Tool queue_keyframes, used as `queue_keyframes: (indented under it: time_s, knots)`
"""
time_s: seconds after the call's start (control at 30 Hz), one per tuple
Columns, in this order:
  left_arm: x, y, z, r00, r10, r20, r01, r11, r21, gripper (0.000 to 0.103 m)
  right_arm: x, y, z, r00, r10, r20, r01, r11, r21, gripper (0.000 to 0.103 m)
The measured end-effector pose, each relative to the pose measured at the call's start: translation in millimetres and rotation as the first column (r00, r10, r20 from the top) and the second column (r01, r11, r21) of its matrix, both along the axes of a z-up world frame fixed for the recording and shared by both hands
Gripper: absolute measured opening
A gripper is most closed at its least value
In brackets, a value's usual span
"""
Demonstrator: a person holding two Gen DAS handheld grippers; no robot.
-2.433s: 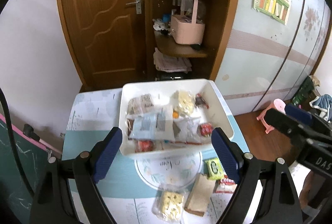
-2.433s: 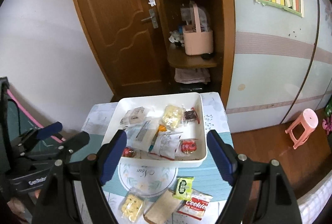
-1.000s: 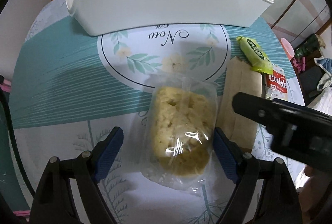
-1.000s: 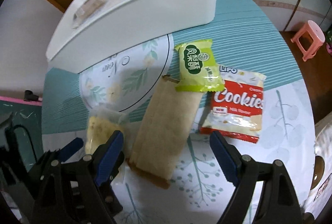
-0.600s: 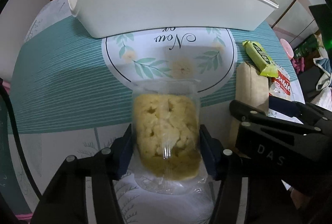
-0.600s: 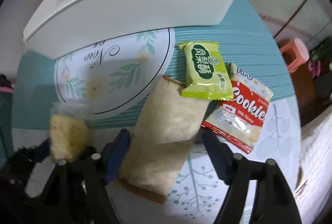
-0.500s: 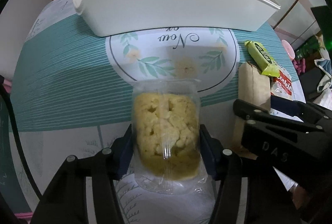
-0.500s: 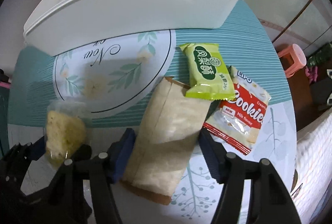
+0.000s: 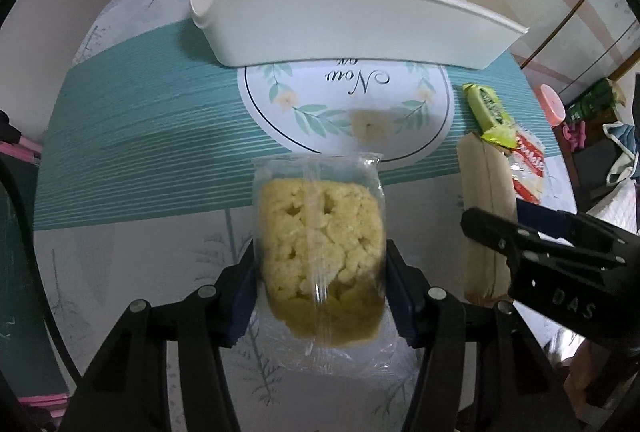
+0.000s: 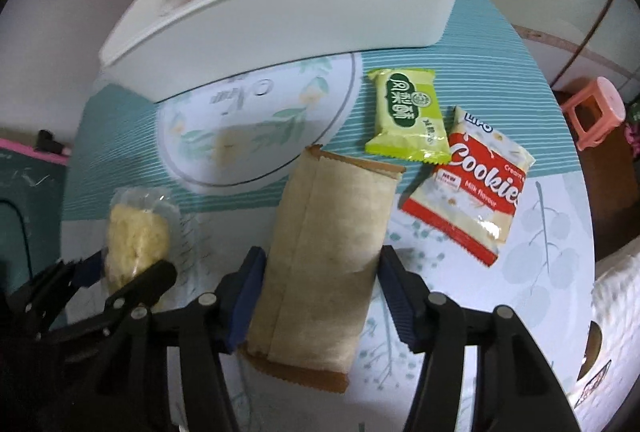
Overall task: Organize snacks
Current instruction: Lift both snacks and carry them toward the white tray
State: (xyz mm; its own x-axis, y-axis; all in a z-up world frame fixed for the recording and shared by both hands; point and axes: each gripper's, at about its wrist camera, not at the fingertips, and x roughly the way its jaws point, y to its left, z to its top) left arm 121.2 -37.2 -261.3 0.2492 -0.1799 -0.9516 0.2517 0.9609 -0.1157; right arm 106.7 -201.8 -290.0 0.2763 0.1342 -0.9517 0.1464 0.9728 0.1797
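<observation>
My left gripper (image 9: 320, 296) is shut on a clear packet of yellow crumbly cake (image 9: 320, 244), held just above the table; it also shows in the right wrist view (image 10: 136, 244). My right gripper (image 10: 320, 296) is shut on a long beige packet (image 10: 324, 252), which lies on the table and also shows in the left wrist view (image 9: 484, 216). A white tray (image 9: 360, 28) with several snack packets stands at the far side of the table; it also shows in the right wrist view (image 10: 304, 20).
A green packet (image 10: 406, 116) and a red-and-white Cookies packet (image 10: 476, 188) lie right of the beige packet. The round table has a teal and white cloth (image 9: 140, 120). A pink stool (image 10: 600, 112) stands on the floor at right.
Both grippers came down from above the tray to the table's near side. The left closed on the yellow cake packet and has begun to lift it. The right closed on the beige packet.
</observation>
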Motion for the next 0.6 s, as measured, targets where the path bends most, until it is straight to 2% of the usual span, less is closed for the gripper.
queue_keyframes:
  time_s: [0.23, 0.37, 0.47, 0.6]
  knots:
    - [-4.7, 1.5, 44.0, 0.999, -0.009, 0.05, 0.01, 1.0, -0.014, 0.056, -14.8, -0.7, 44.3, 0.997, 0.027, 0.078, -0.032, 0.998, 0.056, 0.058]
    - [10.7, 3.8, 77.9, 0.994, 0.004, 0.11, -0.002, 1.0, -0.021, 0.056, -19.3, -3.7, 85.9, 0.986, 0.023, 0.163, -0.034, 0.997, 0.067, 0.058]
    - [27.0, 2.8, 111.5, 0.985, 0.011, 0.174, -0.007, 1.0, -0.022, 0.056, -0.7, -10.9, 121.0, 0.97, 0.021, 0.243, -0.039, 0.997, 0.069, 0.058]
    - [54.8, 1.6, 163.0, 0.957, 0.024, 0.288, -0.015, 0.999, -0.035, 0.056, 14.3, -19.3, 179.5, 0.922, 0.023, 0.386, -0.034, 0.999, 0.022, 0.058]
